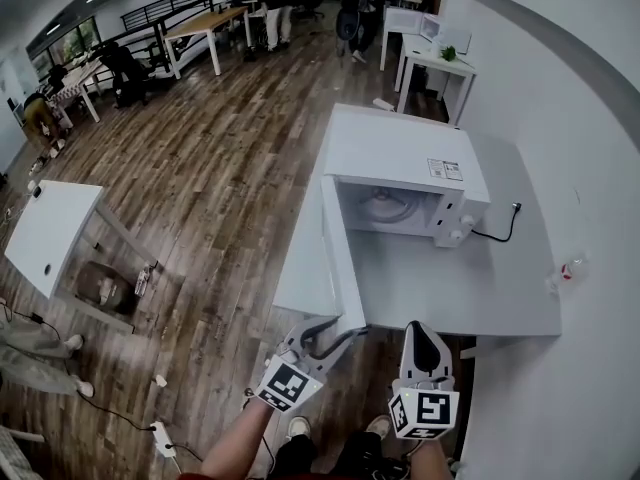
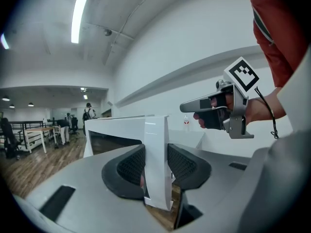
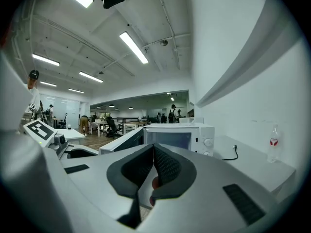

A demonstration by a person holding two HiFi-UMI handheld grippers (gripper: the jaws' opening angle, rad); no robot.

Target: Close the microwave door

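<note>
A white microwave (image 1: 405,163) stands on a white table (image 1: 500,298), and its door (image 1: 340,258) swings out towards me. My left gripper (image 1: 345,336) is at the door's free edge. In the left gripper view the door edge (image 2: 156,159) stands upright between the two dark pads (image 2: 129,166), and both press on it. My right gripper (image 1: 420,330) hovers to the right of the door, over the table's near edge. Its jaws are shut with nothing in them (image 3: 153,166). From there the microwave (image 3: 180,136) and its open door (image 3: 121,141) lie ahead.
A small bottle (image 1: 570,270) stands at the table's right edge, by the white wall. A black cable (image 1: 505,223) runs from the microwave's right side. A low white table (image 1: 50,233) stands at the left on the wood floor. Desks and people are far back.
</note>
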